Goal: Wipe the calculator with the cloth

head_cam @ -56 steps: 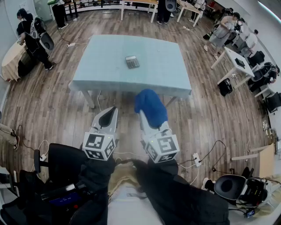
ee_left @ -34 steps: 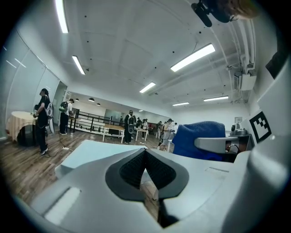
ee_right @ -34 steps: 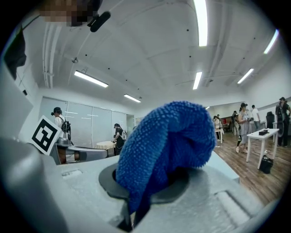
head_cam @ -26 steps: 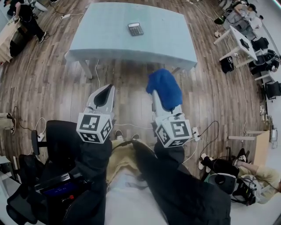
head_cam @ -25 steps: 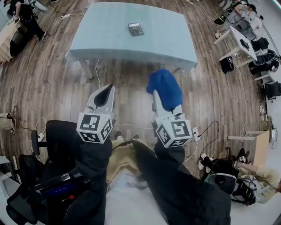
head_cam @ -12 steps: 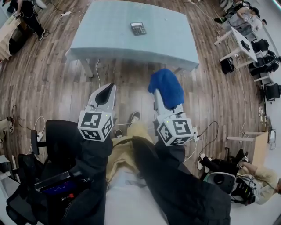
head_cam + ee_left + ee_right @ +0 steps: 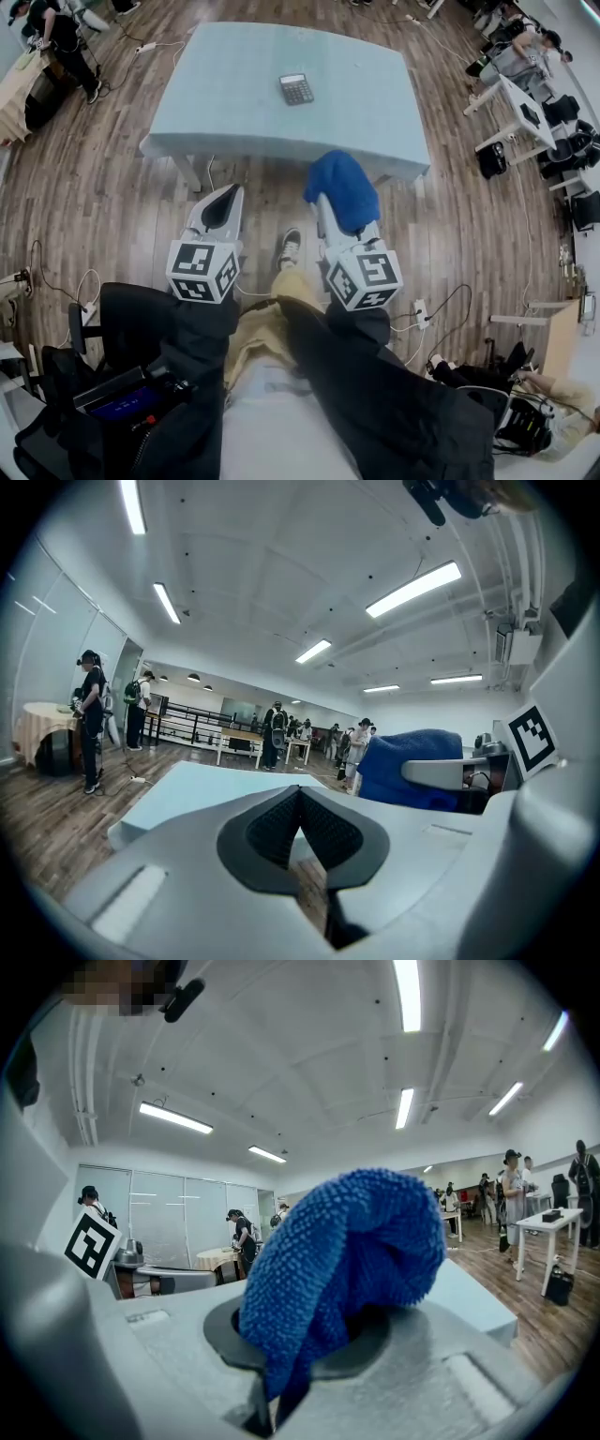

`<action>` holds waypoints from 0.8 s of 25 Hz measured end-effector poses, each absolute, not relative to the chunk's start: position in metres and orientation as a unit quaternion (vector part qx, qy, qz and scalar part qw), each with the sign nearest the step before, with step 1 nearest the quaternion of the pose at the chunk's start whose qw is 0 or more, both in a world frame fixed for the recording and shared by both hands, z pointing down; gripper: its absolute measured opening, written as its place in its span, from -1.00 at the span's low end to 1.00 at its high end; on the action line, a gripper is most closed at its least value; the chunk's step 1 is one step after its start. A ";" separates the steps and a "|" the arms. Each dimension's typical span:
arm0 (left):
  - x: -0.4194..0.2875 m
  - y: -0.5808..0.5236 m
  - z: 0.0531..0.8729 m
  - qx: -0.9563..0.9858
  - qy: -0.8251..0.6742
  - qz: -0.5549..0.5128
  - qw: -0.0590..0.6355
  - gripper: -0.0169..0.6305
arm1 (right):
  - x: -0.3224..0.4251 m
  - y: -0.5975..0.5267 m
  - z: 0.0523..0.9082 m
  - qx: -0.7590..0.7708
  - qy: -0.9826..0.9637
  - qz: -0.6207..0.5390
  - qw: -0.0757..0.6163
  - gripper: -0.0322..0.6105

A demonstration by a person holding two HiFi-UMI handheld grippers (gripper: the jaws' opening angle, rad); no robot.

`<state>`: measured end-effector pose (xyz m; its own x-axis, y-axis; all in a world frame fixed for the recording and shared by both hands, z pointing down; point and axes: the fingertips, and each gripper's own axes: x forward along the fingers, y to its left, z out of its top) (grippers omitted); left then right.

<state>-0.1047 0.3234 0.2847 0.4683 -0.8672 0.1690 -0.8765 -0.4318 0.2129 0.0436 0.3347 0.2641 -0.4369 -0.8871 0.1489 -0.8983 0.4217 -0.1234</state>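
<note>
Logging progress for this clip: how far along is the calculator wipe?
Done: the blue cloth is clamped in the right tool. In hand: both tools are held short of the table; the left tool is shut, empty. Left: reach the calculator and wipe it.

We hold both grippers low in front of us, side by side and apart, with our dark sleeves (image 7: 202, 337) running back from the marker cubes (image 7: 206, 272) toward 6 o'clock. Our left gripper (image 7: 227, 193) points at about 12 o'clock, tipped slightly toward 1, its jaws closed together with nothing between them. Our right gripper (image 7: 328, 216) leans toward 11 o'clock, jaws clamped on the cloth (image 7: 342, 186), which bunches over their tips.
</note>
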 end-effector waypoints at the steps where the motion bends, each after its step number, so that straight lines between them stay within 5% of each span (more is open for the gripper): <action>1: -0.102 0.310 0.283 0.846 -0.515 0.018 0.134 -0.95 | 0.045 0.323 0.263 0.528 -0.844 0.091 0.028 -0.73; 20: -0.004 0.069 0.297 0.840 -0.515 0.066 0.155 -0.94 | 0.130 0.080 0.288 0.503 -0.851 0.146 0.031 -0.73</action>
<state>-0.0044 0.0688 0.2967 0.4601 -0.8453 0.2717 -0.8865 -0.4206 0.1930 0.1296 0.0804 0.2881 -0.4927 -0.8468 0.2002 -0.8651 0.4519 -0.2177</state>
